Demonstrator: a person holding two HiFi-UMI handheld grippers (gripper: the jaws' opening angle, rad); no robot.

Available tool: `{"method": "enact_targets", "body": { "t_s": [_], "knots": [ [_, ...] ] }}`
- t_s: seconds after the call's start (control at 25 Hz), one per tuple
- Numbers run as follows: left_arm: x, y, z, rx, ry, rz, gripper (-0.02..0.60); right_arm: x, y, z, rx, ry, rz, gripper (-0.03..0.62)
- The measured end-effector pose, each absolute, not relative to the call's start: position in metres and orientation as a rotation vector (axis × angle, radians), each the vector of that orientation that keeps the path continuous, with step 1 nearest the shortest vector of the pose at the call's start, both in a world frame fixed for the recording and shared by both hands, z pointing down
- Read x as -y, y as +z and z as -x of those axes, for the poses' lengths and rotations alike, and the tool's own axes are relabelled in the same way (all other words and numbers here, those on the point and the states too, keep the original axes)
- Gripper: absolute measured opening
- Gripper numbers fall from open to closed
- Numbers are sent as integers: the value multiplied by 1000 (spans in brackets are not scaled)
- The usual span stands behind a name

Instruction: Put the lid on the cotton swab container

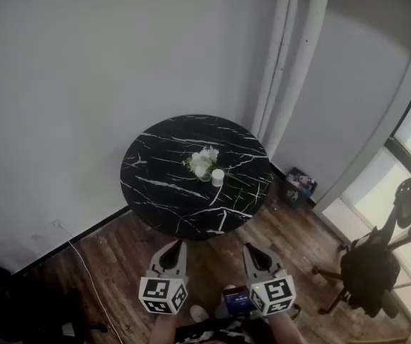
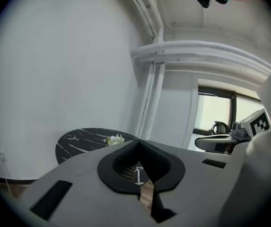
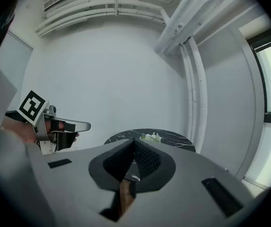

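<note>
The task is at its approach step: the left tool point(image 1: 173, 246) and the right tool point(image 1: 252, 250) hang side by side over the wooden floor point(image 1: 119, 256), each with its jaws pressed together on nothing. The small white container point(image 1: 217, 177) stands well ahead of both, on the round tabletop point(image 1: 162, 192), just beside the flowers point(image 1: 201, 162). From here I cannot make out a separate lid, so the next move, as I judge it, is to carry both tools forward, find the lid, and spread one tool's jaws to take it.
</note>
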State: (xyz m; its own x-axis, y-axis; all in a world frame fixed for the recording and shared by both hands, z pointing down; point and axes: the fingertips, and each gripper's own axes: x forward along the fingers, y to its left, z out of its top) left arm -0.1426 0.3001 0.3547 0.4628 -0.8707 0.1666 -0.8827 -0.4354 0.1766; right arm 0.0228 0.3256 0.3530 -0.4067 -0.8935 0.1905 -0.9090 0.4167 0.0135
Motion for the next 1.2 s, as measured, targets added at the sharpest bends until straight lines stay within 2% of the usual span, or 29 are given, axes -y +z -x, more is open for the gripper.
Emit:
{"method": "enact_targets", "body": {
  "t_s": [0.72, 1.2],
  "knots": [
    [-309, 352, 154, 1533, 72, -2468, 14, -331, 352, -16, 2493, 150, -1625, 18],
    [-276, 354, 134, 1414, 33, -2500, 14, -316, 342, -24, 2471, 154, -1681, 18]
  ]
}}
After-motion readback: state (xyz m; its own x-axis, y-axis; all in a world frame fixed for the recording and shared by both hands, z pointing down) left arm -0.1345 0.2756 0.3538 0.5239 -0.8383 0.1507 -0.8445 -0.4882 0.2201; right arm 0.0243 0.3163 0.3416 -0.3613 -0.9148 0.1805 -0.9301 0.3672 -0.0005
